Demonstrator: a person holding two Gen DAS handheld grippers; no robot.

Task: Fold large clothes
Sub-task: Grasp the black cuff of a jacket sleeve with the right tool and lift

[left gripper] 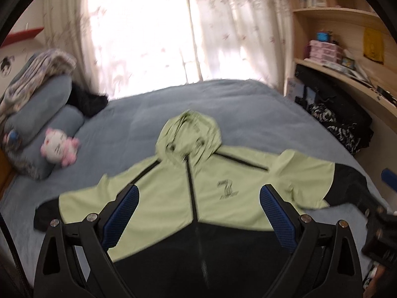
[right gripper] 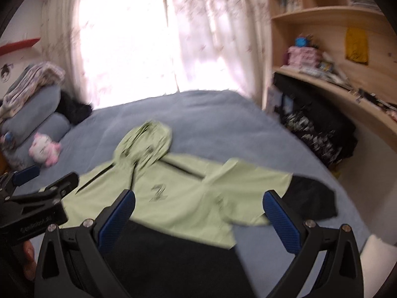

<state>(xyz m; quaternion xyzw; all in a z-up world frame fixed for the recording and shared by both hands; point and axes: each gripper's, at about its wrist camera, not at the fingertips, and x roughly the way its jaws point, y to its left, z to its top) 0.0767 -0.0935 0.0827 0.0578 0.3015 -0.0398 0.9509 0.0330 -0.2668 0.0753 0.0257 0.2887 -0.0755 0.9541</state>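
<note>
In the middle of both wrist views, a pale green hooded jacket with black lower panel and black cuffs (left gripper: 173,193) (right gripper: 178,198) lies face up and spread flat on the blue-grey quilted bed cover (left gripper: 235,109) (right gripper: 211,119), its hood pointing toward the top of the frame, its black zip running down the centre and its sleeves stretched out to either side. The left gripper (left gripper: 198,213) hangs above the jacket's lower front with its blue-padded fingers (left gripper: 124,213) spread wide and nothing between them; the right gripper (right gripper: 198,221) hangs above the jacket's right half in the same way, wide apart and holding nothing. In the right wrist view the left gripper's black body shows at the left edge; in the left wrist view part of the right gripper shows at the right edge. At the left of the frame a pink and white plush toy (left gripper: 60,149) (right gripper: 44,151) lies against stacked grey pillows (left gripper: 42,114) (right gripper: 34,114). White flower-patterned curtains (left gripper: 173,29) (right gripper: 148,37) glow across the top, and pale wooden shelves (left gripper: 342,19) (right gripper: 322,17) holding small items fill the upper right. Both views are blurred
</note>
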